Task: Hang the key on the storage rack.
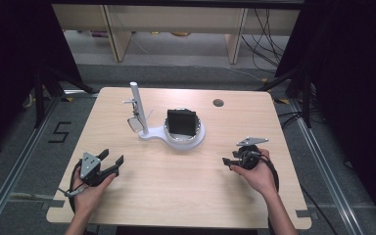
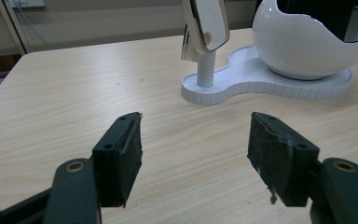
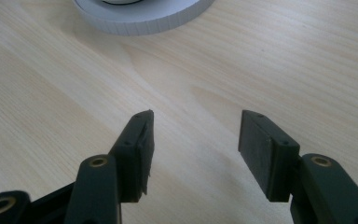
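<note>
A white stand [image 1: 152, 134] sits at the middle back of the wooden table [image 1: 186, 196]. It has an upright post [image 1: 138, 105] with a clear-framed piece hanging on it, and a round white bowl [image 1: 185, 139] holding a black object [image 1: 181, 122]. My left gripper [image 1: 113, 156] rests low at the front left, open and empty, pointing at the stand. From the left gripper view its jaws [image 2: 196, 140] stand wide, with the post [image 2: 206, 70] and the bowl [image 2: 307, 46] ahead. My right gripper [image 1: 229, 161] at the front right is open and empty over bare wood [image 3: 196, 135], short of the stand's base [image 3: 140, 18].
A round cable hole [image 1: 218, 103] is in the table top at the back right. Beyond the table stand wooden furniture legs [image 1: 120, 34] and loose cables [image 1: 269, 39] on the floor. Dark curtains flank both sides, and a "5" mark [image 1: 58, 132] is on the floor at left.
</note>
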The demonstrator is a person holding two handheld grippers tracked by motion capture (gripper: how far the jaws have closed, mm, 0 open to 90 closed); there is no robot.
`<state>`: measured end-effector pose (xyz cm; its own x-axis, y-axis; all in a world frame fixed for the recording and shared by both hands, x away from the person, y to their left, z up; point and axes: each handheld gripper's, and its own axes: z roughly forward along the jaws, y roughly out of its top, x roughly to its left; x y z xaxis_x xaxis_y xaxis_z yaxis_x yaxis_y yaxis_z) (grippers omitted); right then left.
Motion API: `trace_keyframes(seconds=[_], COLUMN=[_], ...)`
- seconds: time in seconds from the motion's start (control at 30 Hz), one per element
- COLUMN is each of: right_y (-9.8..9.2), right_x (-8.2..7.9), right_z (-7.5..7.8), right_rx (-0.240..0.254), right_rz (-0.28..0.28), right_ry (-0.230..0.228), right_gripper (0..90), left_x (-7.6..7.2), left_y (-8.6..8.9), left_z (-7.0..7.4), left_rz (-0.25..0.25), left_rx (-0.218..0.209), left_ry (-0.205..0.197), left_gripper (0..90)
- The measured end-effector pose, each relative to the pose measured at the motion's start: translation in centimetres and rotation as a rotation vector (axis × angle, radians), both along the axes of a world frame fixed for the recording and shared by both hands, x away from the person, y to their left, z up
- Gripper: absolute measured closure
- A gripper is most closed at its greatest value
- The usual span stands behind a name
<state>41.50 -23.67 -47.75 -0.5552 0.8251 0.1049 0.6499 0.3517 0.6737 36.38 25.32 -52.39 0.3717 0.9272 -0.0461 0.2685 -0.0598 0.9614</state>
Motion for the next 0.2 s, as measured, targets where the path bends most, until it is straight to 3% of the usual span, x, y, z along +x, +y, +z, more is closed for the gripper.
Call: trace_keyframes(seconds=[0.13, 0.17, 0.2], right_y=[-0.07, 0.09, 0.07], right_x=[0.25, 0.06, 0.04], right_z=[-0.59, -0.51, -0.62], right_rx=[-0.008, 0.004, -0.007], right_rz=[0.034, 0.012, 0.013], right_ry=[-0.053, -0.007, -0.021], right_gripper=[46.4, 46.4, 46.3], left_x=[0.05, 0.05, 0.05], left_y=[-0.05, -0.08, -0.08], left_z=[-0.02, -0.02, -0.01], left_rz=[0.005, 0.006, 0.005], left_rx=[-0.008, -0.008, -0.005], left_ry=[0.001, 0.002, 0.001], left_gripper=[34.7, 34.8, 34.9])
